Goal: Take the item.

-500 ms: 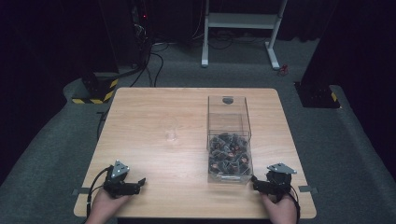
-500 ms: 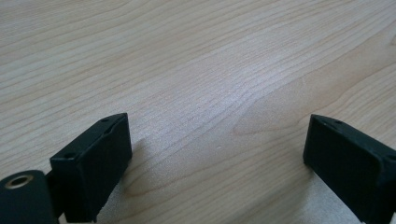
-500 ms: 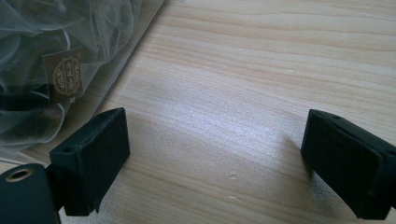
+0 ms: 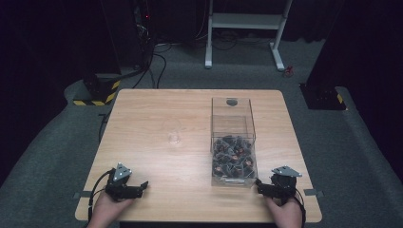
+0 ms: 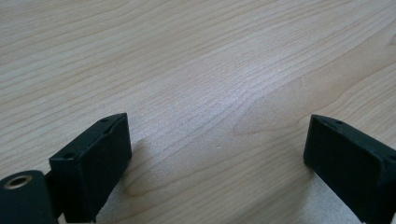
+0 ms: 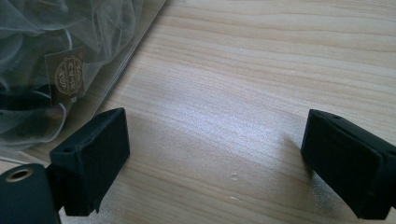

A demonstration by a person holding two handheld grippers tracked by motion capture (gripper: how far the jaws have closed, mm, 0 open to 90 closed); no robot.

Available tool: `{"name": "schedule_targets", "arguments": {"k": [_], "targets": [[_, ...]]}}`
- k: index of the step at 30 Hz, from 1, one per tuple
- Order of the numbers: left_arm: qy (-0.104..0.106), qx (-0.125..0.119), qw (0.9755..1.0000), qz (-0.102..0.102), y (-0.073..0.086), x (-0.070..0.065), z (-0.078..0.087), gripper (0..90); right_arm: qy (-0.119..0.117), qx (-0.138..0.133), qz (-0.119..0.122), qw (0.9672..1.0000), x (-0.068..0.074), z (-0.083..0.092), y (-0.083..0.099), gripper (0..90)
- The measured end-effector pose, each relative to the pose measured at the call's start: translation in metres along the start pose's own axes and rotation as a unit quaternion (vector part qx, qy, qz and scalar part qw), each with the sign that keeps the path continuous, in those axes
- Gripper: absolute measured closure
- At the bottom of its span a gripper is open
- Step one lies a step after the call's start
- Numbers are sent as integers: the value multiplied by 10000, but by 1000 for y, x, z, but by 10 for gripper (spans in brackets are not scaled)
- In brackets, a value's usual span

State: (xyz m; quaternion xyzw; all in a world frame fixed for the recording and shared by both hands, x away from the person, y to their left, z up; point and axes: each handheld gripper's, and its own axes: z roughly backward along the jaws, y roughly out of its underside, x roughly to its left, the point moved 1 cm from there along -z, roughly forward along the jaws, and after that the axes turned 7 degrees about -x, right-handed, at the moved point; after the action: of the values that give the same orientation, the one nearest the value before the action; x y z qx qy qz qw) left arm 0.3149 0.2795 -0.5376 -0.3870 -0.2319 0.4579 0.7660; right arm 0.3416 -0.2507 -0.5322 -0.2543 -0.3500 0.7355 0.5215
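A clear box (image 4: 233, 142) stands right of centre in the high view on the wooden counter (image 4: 157, 118), its near end heaped with small dark sachets (image 4: 233, 159) in gauzy wrap, one with a gold-printed tag (image 6: 69, 74). My right gripper (image 4: 260, 186) rests low at the lower right, just beside the box's near corner, fingers (image 6: 91, 158) spread over bare wood. My left gripper (image 4: 141, 186) lies at the lower left, well apart from the box, fingers (image 5: 93, 158) spread wide, nothing between them.
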Motion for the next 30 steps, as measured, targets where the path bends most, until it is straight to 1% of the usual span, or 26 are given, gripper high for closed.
{"name": "schedule_targets", "arguments": {"k": [6,9,15,20,22,25,30], "targets": [[2,1,10000,0,0,0,0,77,-21,11,-21,10000,1,0,0,77],[4,-1,10000,13,0,0,0,78,-39,17,18,10000,0,0,-1,76],[-2,2,10000,20,0,0,0,78,-36,17,24,10000,0,0,-1,77],[-55,3,10000,26,-1,1,1,97,-34,15,31,10000,0,-1,-1,77],[-41,-18,10000,39,-1,0,1,103,-37,15,33,10000,0,-1,-1,77],[-75,-81,9999,-18,-2,-1,3,105,-43,8,56,10000,0,-1,-1,77],[-62,-123,9999,-92,-3,-2,5,113,-46,7,59,10000,0,-1,-1,78]]}}
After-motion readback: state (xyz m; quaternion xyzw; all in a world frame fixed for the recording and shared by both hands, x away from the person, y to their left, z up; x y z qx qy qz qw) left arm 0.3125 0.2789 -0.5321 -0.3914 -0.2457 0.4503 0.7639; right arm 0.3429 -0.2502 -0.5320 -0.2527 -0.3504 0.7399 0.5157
